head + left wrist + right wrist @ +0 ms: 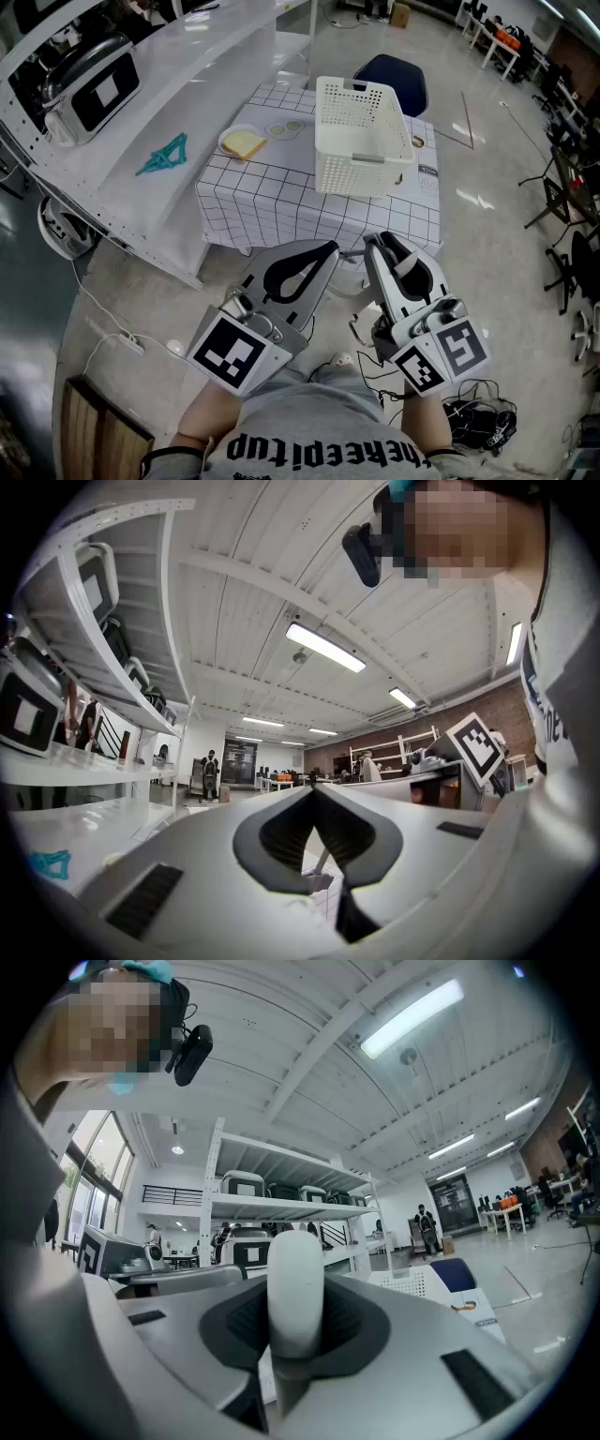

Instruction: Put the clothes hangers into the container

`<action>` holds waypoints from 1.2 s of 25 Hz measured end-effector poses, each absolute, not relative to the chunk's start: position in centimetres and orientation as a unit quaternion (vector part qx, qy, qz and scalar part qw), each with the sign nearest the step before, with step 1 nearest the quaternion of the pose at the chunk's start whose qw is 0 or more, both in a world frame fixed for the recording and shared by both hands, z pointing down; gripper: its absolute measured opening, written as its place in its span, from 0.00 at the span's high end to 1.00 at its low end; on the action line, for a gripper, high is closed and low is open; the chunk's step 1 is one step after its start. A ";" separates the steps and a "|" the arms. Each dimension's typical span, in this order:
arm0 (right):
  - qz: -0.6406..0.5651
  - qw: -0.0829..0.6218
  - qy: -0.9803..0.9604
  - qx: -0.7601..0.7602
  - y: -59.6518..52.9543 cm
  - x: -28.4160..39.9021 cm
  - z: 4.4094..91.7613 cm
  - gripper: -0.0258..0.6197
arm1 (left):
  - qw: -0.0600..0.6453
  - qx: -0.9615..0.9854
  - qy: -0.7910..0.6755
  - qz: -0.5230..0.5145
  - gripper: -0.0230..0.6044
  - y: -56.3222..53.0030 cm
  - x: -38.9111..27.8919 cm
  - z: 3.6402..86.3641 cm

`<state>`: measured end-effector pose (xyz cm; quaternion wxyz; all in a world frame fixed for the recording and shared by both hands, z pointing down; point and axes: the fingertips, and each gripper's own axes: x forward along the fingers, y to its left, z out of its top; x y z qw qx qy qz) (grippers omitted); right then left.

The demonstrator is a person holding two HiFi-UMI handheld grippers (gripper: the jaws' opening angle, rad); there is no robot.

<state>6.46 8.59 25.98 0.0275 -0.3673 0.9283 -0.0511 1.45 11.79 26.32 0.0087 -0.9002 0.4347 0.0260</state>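
Teal clothes hangers (164, 157) lie in a heap on the long white shelf at the left; they also show as a teal patch (49, 862) low in the left gripper view. The white perforated basket (361, 141) stands on the checked table, and its rim (412, 1283) shows in the right gripper view. Both grippers hang low by the person's body, well short of the table. My left gripper (328, 249) (314, 791) is shut, tips touching, nothing in it. My right gripper (382, 242) (295, 1241) has a white rounded piece (295, 1288) between its dark pads; I cannot tell what it is.
The table (281, 202) with a checked cloth carries a slice of bread on a plate (243, 143). A blue chair (394, 73) stands behind it. A black-and-white appliance (89, 84) sits on the shelf. Cables (478, 412) lie on the floor at the right.
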 end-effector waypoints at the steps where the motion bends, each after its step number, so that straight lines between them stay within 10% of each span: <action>1: -0.051 0.027 0.928 -0.368 8.6 6.3 26.0 0.83 | 0.009 -0.900 0.434 0.026 0.93 11.8 1.3 26.3; 30: -0.040 0.030 0.885 -0.462 9.3 3.3 25.9 0.83 | 0.012 -0.910 0.413 0.038 0.93 14.1 -6.1 27.0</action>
